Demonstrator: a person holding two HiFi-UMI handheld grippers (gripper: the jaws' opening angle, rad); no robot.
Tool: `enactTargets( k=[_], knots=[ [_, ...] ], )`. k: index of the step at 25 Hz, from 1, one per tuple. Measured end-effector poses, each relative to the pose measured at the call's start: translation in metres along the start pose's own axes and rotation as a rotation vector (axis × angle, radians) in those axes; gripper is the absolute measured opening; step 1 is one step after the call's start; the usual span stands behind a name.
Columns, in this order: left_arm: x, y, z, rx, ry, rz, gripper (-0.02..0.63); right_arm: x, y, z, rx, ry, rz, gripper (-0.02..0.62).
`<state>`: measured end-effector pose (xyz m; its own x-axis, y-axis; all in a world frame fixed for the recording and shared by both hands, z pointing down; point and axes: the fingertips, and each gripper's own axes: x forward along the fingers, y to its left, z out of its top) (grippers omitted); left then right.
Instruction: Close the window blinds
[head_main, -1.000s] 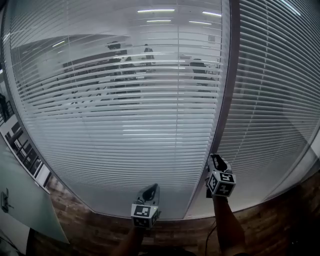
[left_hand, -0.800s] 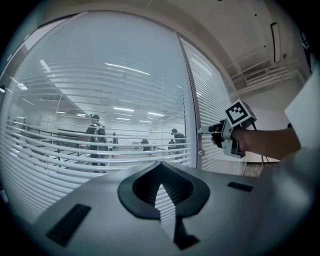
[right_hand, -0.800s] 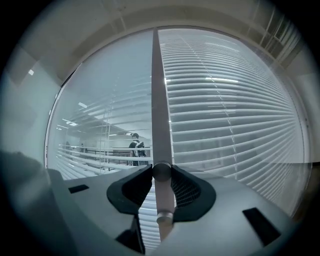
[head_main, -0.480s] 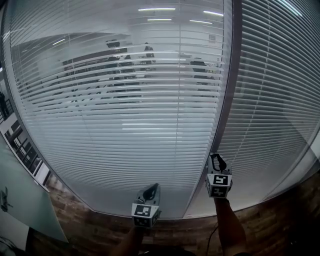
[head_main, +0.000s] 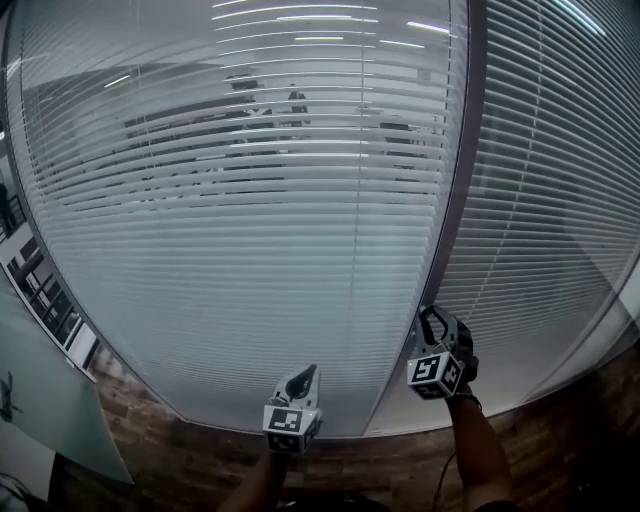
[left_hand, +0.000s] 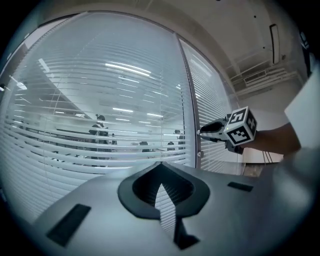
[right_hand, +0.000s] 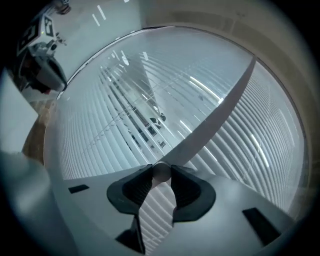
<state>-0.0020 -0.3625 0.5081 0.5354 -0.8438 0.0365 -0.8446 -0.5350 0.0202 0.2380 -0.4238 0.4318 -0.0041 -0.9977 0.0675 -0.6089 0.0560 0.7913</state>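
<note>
Right claw (head_main: 432, 316) has rolled, gripping knob (right_hand: 161, 173); slats (head_main: 250, 250) flatter.

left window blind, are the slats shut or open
Partly open: through the upper slats of the left blind the room behind shows in the head view; its lower slats look shut.

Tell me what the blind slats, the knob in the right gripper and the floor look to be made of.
The blind slats: thin, pale, slightly glossy strips catching light in even bands, probably painted aluminium or plastic. The knob: round, smooth, pale grey, metal or plastic; the look leaves it open. The floor: brown planks with grain-like streaks, wood or wood-look laminate.
</note>
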Motion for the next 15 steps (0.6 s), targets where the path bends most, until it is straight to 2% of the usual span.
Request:
enactTargets(
  k=[4,12,15],
  knots=[
    [-0.001,0.004,0.000,-0.002,0.000,0.005,0.000,0.000,0.005,-0.001,-0.202,0.009,-0.010,0.121],
    [-0.005,-0.002,0.007,-0.019,0.022,0.000,0.000,0.002,0.007,-0.003,-0.437,0.008,0.010,0.121],
    [-0.005,-0.002,0.002,-0.015,0.012,-0.006,0.000,0.000,0.015,-0.007,-0.569,0.007,0.017,0.121]
  ],
)
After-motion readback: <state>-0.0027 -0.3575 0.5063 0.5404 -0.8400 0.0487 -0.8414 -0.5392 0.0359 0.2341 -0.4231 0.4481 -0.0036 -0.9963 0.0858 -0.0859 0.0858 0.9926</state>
